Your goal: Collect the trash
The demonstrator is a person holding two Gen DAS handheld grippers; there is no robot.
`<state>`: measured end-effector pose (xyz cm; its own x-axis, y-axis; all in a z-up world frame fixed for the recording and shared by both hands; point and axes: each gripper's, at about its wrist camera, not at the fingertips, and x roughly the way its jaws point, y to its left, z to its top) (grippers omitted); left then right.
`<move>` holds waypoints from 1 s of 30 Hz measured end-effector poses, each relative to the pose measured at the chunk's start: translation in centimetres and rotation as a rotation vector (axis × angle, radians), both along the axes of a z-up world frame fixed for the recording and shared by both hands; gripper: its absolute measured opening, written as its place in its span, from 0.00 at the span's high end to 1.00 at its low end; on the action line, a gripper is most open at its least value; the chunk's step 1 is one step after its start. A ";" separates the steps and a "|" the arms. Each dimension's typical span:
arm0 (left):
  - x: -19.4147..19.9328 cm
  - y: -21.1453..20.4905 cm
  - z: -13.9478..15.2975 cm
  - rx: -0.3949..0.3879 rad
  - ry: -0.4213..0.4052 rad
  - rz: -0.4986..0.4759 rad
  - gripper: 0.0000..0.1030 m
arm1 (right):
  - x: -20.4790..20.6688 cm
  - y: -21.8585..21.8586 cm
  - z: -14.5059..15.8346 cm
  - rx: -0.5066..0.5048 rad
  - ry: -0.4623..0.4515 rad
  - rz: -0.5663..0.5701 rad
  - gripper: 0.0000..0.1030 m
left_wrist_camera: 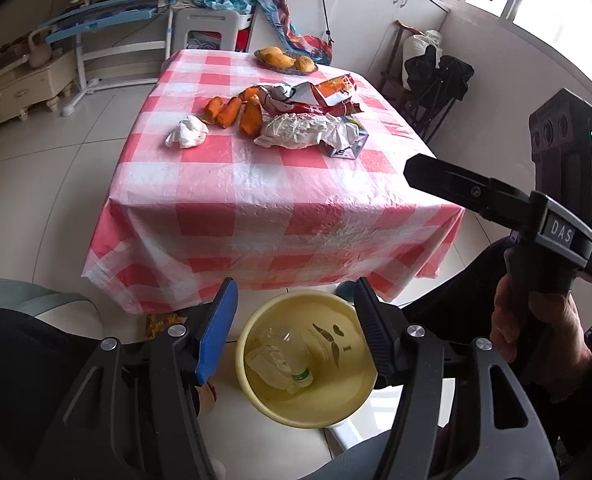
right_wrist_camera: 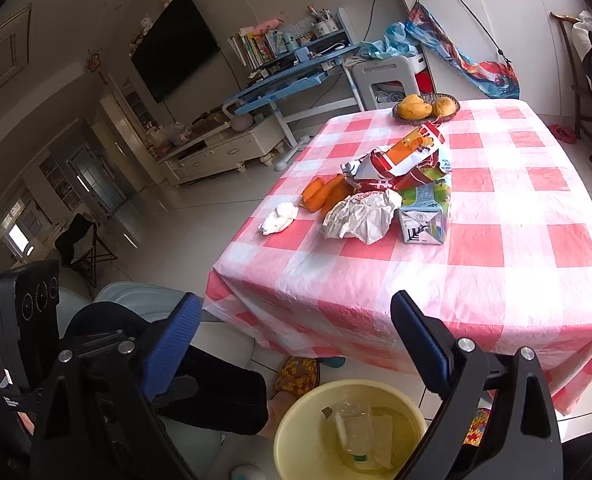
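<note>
Right under the left gripper [left_wrist_camera: 296, 320], whose jaws stand released with nothing between them, a yellow bucket [left_wrist_camera: 255, 384] sits on the floor tiles, and a clear plastic bottle [left_wrist_camera: 281, 364] already lies slanted in its bottom. Beyond its fingers the checked tablecloth [left_wrist_camera: 255, 200] carries the remaining trash toward the far half: a white tissue wad [left_wrist_camera: 187, 132] nearest the left edge, crumpled paper [left_wrist_camera: 296, 130] at the middle, a torn snack bag [left_wrist_camera: 324, 96] behind. From the right gripper [right_wrist_camera: 296, 344], jaws likewise spread and empty, the same bucket lies below, while a small carton [right_wrist_camera: 426, 216] stands upright beside the paper, up and ahead. I'd judge the right hand nearer that carton. A bowl of fruit [right_wrist_camera: 426, 108] sits at the far edge; behind, a blue desk [right_wrist_camera: 291, 76].
</note>
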<state>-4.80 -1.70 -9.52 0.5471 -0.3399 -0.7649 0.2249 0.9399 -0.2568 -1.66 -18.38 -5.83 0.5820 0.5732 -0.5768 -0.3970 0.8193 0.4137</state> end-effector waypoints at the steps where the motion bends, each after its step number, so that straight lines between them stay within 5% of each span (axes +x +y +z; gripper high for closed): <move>1: 0.1 0.0 0.1 0.002 -0.009 0.009 0.44 | 0.0 0.0 0.0 -0.001 0.000 0.000 0.11; 30: 0.2 3.1 1.8 -0.040 -0.120 0.184 0.38 | 0.0 0.4 -0.2 -0.019 0.002 0.010 0.11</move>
